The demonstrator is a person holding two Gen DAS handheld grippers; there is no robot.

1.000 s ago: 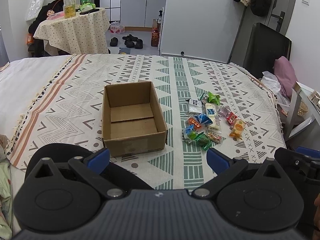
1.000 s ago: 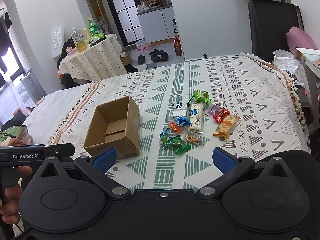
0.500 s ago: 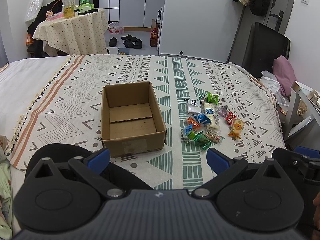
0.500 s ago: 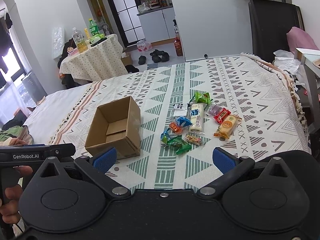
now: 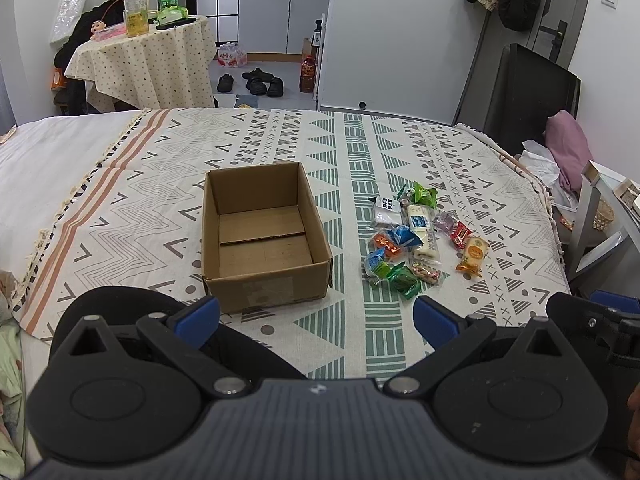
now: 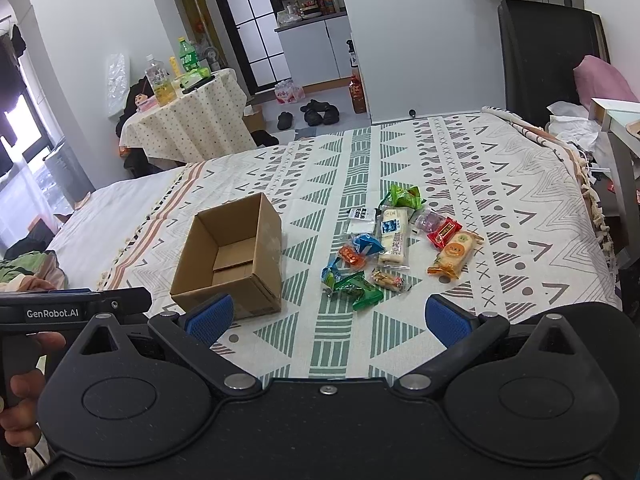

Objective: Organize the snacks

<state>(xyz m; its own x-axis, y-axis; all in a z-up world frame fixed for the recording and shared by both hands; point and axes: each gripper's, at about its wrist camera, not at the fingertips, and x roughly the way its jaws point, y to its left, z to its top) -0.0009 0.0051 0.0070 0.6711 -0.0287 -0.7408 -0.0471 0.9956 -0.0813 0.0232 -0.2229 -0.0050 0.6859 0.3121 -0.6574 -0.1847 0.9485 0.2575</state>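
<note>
White-walled bedroom, cloth-draped side table (image 5: 148,68)

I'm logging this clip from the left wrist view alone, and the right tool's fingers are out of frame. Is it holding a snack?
Observer: No. The right wrist view shows the right tool open, with nothing between its blue pads.
Operator: How does it stand to the snacks?
Observer: The snacks lie ahead of it on the bedspread. The green packet is nearest, and it touches none of them.
Operator: Does that view catch the left tool?
Observer: Yes. The body of the left tool shows at the frame's left edge, with a GenRobot.AI label. The person's left hand is on the handle below it.
</note>
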